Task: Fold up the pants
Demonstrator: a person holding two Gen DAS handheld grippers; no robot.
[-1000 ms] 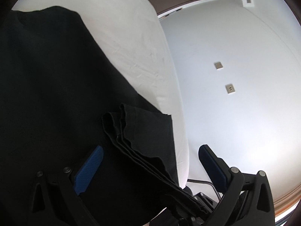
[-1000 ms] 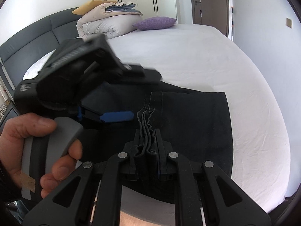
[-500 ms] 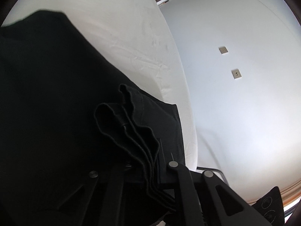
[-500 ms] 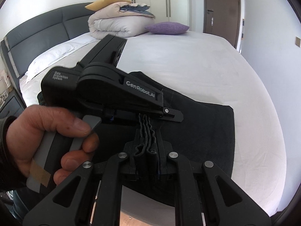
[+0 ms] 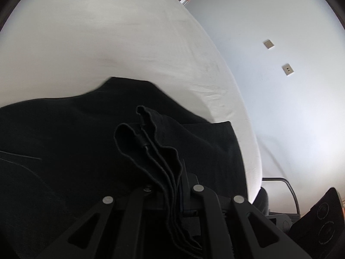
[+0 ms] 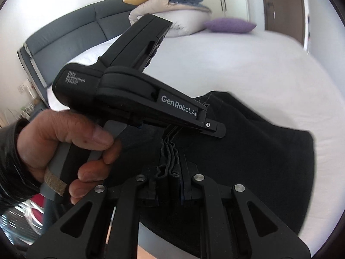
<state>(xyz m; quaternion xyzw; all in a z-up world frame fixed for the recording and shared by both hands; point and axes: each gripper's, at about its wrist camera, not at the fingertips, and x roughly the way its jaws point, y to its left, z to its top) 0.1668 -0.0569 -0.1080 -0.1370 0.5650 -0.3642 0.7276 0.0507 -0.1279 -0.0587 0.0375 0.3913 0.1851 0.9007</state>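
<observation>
Pants [image 6: 248,151] hems are clamped by both left gripper [image 5: 172,185] and right gripper [image 6: 170,172]; carry them level toward the bed [image 6: 237,64] headboard edge, tension even.

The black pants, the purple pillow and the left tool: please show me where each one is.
black pants [image 6: 269,151], right wrist view, flat cloth on the bed.
purple pillow [image 6: 229,24], right wrist view, its middle.
left tool [image 5: 170,185], left wrist view, between its tips, shut on stacked hems.
</observation>
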